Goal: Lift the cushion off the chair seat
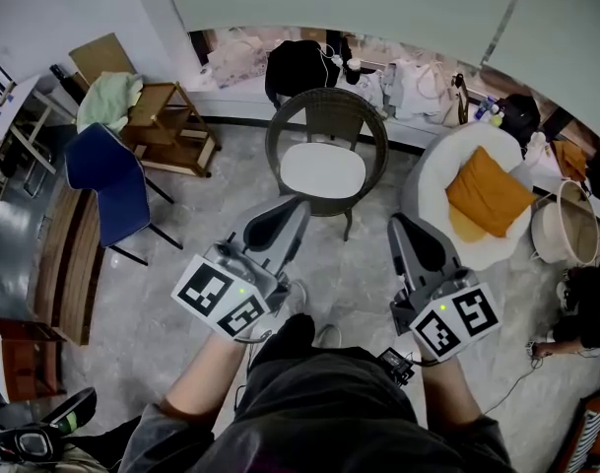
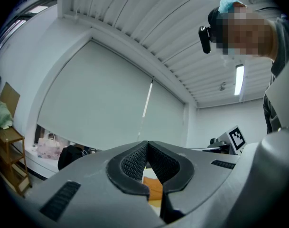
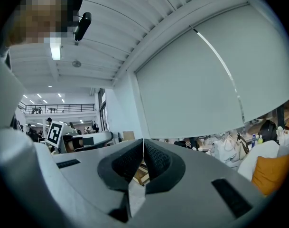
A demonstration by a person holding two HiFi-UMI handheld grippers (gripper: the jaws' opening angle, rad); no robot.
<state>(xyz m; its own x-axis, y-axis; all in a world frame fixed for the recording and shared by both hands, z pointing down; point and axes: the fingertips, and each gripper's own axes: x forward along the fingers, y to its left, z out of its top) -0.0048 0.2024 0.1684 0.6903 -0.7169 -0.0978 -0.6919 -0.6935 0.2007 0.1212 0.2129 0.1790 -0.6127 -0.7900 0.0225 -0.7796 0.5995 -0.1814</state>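
Soft, even indoor light fills the room. A ceiling strip light (image 2: 238, 80) burns white in the left gripper view. Shadows on the floor (image 1: 359, 274) are faint. All views bend hard at the edges, with dark corners. The left tongs (image 2: 146, 142) and right tongs (image 3: 143, 140) look slightly soft near the lens.

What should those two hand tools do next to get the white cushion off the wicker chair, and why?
Probably reach both forward toward the white cushion: the left hand-held gripper and right hand-held gripper are shut, empty, and well short of the wicker chair.
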